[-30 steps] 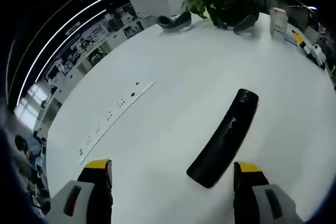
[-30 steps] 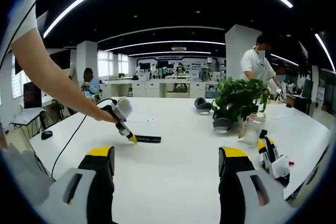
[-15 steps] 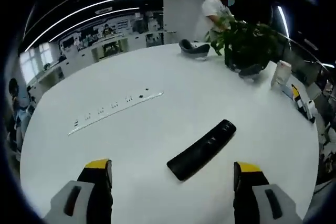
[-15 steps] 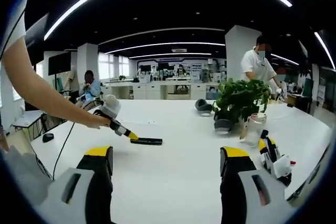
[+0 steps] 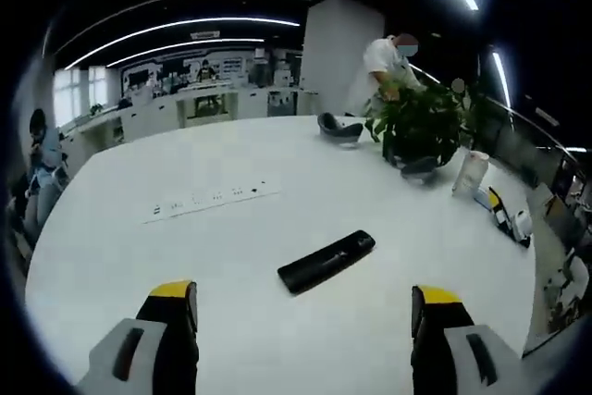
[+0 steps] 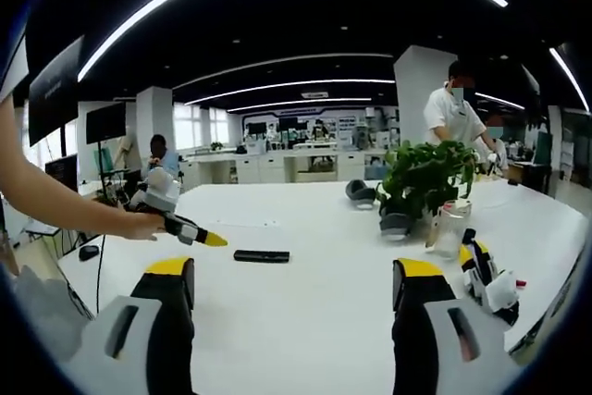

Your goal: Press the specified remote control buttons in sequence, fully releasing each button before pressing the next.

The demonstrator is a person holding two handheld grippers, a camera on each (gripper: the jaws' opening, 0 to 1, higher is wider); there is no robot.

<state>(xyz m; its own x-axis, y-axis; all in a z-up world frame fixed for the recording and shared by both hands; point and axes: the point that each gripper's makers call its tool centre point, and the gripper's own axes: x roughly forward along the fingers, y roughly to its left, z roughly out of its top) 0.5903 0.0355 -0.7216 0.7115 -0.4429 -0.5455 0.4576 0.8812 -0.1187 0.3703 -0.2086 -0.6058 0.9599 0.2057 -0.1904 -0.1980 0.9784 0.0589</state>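
Black remote [image 5: 326, 262] shows no legible buttons; left gripper [image 5: 305, 307] has lifted away; both grippers' jaws apart.

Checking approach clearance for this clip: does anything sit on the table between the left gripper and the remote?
Nothing visible does. In the left gripper view, bare white table lies between the open left gripper and the remote; the plant stands well beyond it.
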